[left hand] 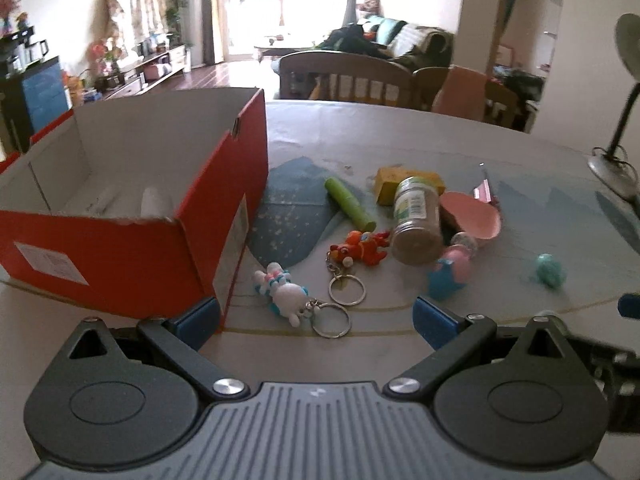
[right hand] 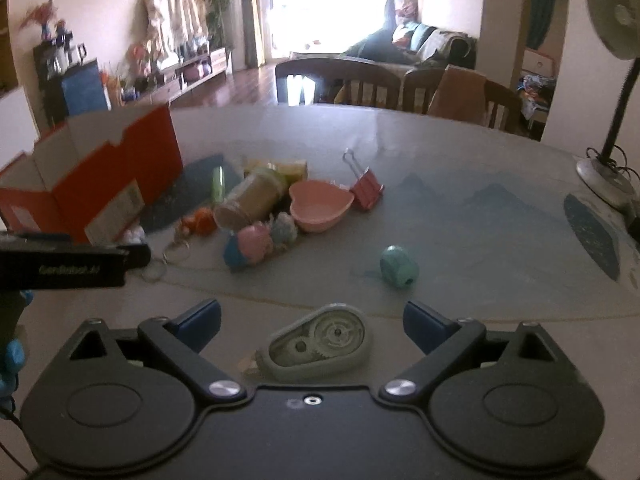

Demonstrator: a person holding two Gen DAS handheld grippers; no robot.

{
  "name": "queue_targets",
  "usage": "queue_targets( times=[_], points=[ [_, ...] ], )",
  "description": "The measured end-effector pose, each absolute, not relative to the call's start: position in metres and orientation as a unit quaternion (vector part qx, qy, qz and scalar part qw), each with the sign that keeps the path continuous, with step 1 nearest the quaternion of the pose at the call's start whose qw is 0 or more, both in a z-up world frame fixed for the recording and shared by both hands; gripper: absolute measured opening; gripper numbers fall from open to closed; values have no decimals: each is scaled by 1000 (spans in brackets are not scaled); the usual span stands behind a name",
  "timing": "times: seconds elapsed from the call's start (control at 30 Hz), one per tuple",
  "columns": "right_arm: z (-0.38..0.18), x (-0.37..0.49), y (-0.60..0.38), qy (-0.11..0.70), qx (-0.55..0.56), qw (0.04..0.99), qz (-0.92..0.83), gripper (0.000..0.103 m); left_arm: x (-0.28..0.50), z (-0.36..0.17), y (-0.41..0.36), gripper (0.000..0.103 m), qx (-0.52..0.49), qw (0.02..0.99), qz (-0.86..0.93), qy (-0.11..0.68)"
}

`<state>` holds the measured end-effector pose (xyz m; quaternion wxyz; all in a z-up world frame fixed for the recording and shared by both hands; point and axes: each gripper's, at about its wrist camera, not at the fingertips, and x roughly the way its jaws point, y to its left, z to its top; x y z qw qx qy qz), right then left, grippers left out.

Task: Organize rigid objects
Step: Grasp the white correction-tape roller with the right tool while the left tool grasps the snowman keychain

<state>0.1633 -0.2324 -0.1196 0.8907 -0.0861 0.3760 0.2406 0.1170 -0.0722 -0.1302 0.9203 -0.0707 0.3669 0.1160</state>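
Observation:
A red cardboard box with a white inside stands open on the table's left; it also shows in the right wrist view. My left gripper is open and empty, just before a white bunny keychain and an orange keychain. Behind lie a green tube, a jar on its side, a yellow block and a pink heart dish. My right gripper is open, with a grey correction-tape dispenser lying between its fingers on the table.
A teal round toy lies alone mid-table. A pink binder clip rests behind the dish. A pink-and-blue toy lies by the jar. A desk fan stands at the right edge. Chairs line the far side.

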Motion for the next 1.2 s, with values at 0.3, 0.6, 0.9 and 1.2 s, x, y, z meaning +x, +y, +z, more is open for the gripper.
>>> queue_targets(
  times=[0.3,0.6,0.9,1.2],
  points=[
    [-132,188,-234,387,-81,891,223,92,135,-147,-78,102,-81,914,162,362],
    [-149,200,-241,421,-66,880,212,80,154,-160,-72,81,-104,888,233,382],
    [-156,210,-235,440,-35,875,201,75,161,-164,-55,59,-157,873,262,380],
    [-157,212,-227,446,-37,877,175,73,161,-163,-57,34,-123,882,245,384]
  ],
)
